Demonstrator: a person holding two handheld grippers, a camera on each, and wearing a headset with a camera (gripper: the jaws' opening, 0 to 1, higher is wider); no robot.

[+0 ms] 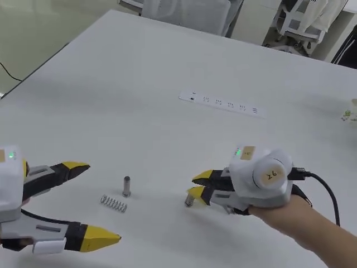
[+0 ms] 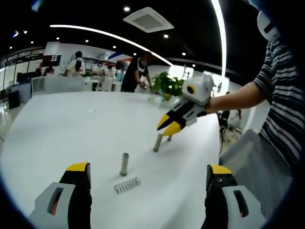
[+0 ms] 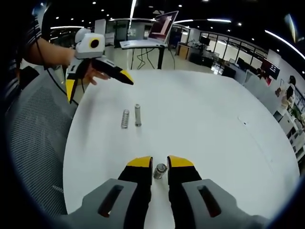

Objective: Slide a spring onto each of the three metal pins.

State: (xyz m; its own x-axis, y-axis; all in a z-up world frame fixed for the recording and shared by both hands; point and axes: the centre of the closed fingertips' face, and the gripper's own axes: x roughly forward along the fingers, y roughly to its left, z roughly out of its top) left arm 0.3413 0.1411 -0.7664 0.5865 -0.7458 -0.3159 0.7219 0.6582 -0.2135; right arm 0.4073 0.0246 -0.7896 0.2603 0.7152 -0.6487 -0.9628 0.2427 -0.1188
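A short metal pin [image 1: 126,186] stands upright on the white table [image 1: 167,72], with a loose spring [image 1: 114,203] lying just in front of it. Both also appear in the left gripper view, pin [image 2: 124,164] and spring [image 2: 127,185], and in the right gripper view, pin [image 3: 137,115] and spring [image 3: 125,119]. My left gripper [image 1: 92,202] is wide open at the lower left, facing them with nothing between its jaws. My right gripper [image 1: 197,187] is closed around a second metal pin [image 3: 160,170], which stands tilted on the table [image 2: 157,142].
A white power strip [image 1: 223,104] lies farther back on the table. Office chairs [image 1: 189,11] stand beyond the far edge. The table's left edge [image 1: 39,67] runs diagonally, with floor beyond it.
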